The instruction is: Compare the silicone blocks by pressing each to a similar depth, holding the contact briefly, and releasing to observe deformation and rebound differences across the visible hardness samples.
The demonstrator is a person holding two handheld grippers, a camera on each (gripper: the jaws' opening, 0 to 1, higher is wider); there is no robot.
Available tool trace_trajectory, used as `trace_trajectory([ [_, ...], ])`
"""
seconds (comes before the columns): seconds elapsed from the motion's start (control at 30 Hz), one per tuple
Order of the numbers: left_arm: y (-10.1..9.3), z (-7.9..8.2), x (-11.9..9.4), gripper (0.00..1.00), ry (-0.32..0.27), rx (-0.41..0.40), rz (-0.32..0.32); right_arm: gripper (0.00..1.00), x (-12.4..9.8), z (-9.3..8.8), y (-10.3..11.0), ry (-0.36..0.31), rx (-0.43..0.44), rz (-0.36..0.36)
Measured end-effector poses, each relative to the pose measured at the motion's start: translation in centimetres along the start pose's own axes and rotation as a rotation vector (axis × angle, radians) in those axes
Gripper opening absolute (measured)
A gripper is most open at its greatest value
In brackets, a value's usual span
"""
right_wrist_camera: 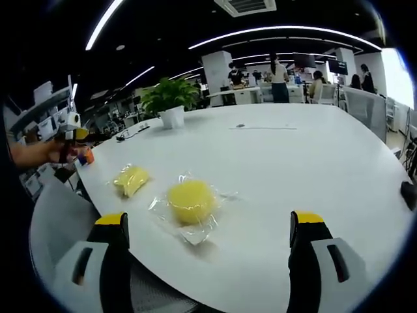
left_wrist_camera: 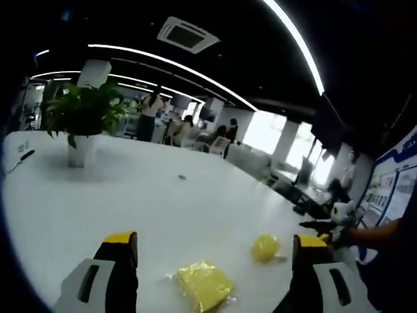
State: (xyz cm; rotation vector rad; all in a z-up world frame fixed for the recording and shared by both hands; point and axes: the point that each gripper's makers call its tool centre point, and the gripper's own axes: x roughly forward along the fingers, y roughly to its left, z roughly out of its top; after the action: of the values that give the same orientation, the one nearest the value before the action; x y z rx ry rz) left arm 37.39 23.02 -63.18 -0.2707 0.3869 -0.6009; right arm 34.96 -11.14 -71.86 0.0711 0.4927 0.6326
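Risk, wrapping: both yellow samples lie in clear loose film on a smooth white table (right_wrist_camera: 313, 169), so I judge a press coming in off-centre could skid the sample sideways instead of compressing it.
Risk, round shape: the round silicone block (right_wrist_camera: 191, 201) may roll from under a jaw, making its depth hard to match with the other sample.
Risk, edge: the flat silicone block (right_wrist_camera: 130, 178) lies near the table's edge, so a sideways push could send it off.
Left gripper (left_wrist_camera: 215, 251): jaws spread wide apart, holding nothing; in the left gripper view the flat block sits at 6 o'clock between them, the round one at 5 o'clock.
Right gripper (right_wrist_camera: 208, 228): jaws likewise wide apart and empty; in the right gripper view the round block lies just ahead, between the jaw tips, at 6 o'clock, the flat one at 8 o'clock.
Surroundings: potted plant (right_wrist_camera: 169, 101) at 11 o'clock in the right gripper view, well apart; people far behind it.
Obstacles: none that I can see between jaws and samples.
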Motion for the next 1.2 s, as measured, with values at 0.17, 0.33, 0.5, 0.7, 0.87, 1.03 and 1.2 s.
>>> trace_trajectory([
  [0.17, -0.3, 0.7, 1.6, 1.00, 0.004, -0.013, -0.019, 0.96, 0.2, 0.0, -0.4, -0.002, 0.008, -0.008],
  [0.33, -1.1, 1.1, 3.6, 1.00, 0.010, -0.041, -0.067, 0.96, 0.2, 0.2, -0.4, -0.005, 0.013, -0.011],
  [0.5, -1.6, 1.2, 5.7, 1.00, 0.022, -0.089, -0.102, 0.96, 0.2, 0.4, -0.3, -0.009, 0.015, -0.011],
  [0.7, -1.7, 0.7, 7.5, 0.99, 0.048, -0.085, -0.126, 0.96, 0.2, 0.3, 0.0, -0.021, 0.025, -0.017],
  [0.87, -2.1, -0.4, 8.7, 0.98, 0.088, -0.097, -0.151, 0.96, 0.2, 0.1, 0.1, -0.017, 0.028, -0.017],
  [1.03, -2.5, -1.4, 10.0, 0.98, 0.116, -0.098, -0.163, 0.96, -0.1, 0.0, -0.2, -0.017, 0.030, -0.025],
  [1.2, -2.8, -3.2, 11.3, 0.99, 0.166, -0.072, -0.163, 0.96, -0.4, 0.0, -0.4, -0.024, 0.039, -0.039],
])
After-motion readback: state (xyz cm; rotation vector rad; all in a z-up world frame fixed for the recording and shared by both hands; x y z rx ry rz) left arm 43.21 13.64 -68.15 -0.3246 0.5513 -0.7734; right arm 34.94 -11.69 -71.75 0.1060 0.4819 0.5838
